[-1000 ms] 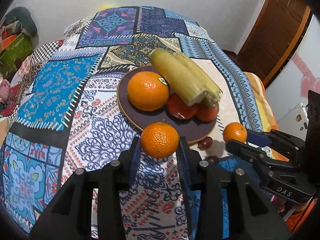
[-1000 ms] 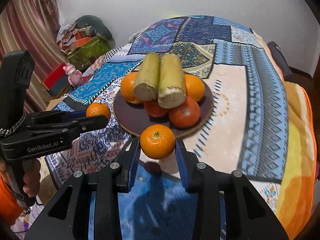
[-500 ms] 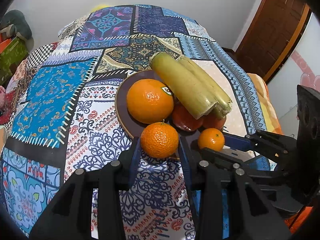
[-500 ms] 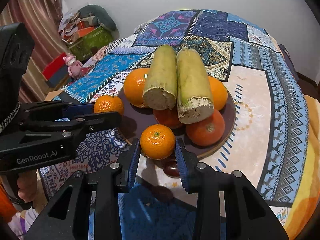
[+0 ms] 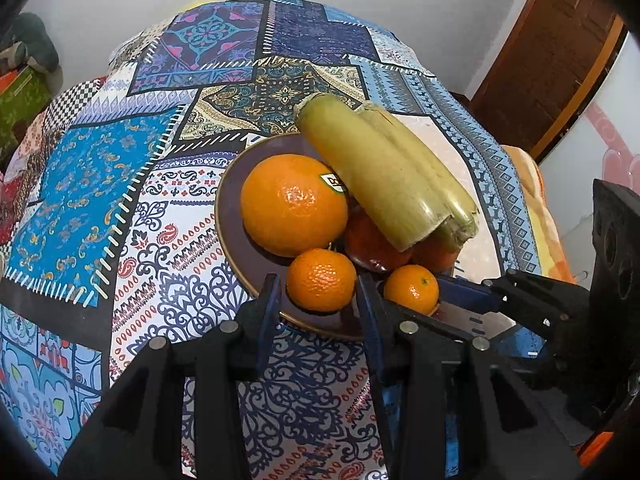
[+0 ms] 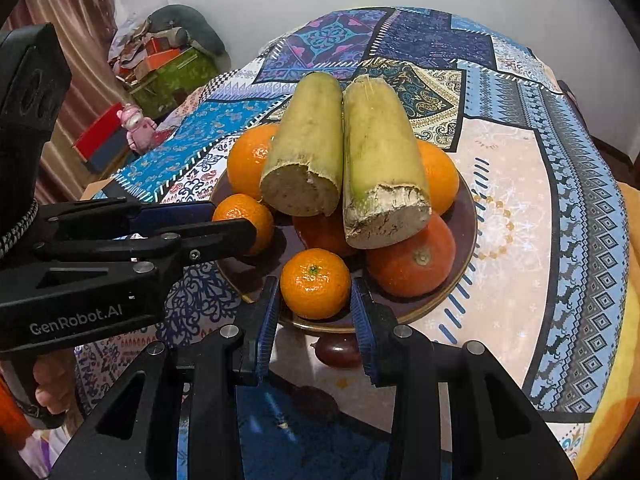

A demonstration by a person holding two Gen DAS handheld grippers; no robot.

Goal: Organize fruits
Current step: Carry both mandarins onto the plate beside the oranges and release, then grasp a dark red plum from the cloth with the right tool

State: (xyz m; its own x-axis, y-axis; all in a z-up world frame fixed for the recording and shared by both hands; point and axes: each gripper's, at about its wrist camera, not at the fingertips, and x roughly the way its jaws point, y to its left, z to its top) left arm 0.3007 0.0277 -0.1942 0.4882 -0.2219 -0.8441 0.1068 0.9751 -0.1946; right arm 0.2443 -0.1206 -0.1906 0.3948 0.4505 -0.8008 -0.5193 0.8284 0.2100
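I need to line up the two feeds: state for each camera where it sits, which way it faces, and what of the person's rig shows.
Left wrist: sits on the left gripper, looks forward and down at the plate; its fingers clamp a mandarin; the right gripper enters from the right.
Right wrist: sits on the right gripper, facing the plate's other side; it clamps its own mandarin; the left gripper and a hand show at left.
Shared: plate, both mandarins, two pale green stalks.
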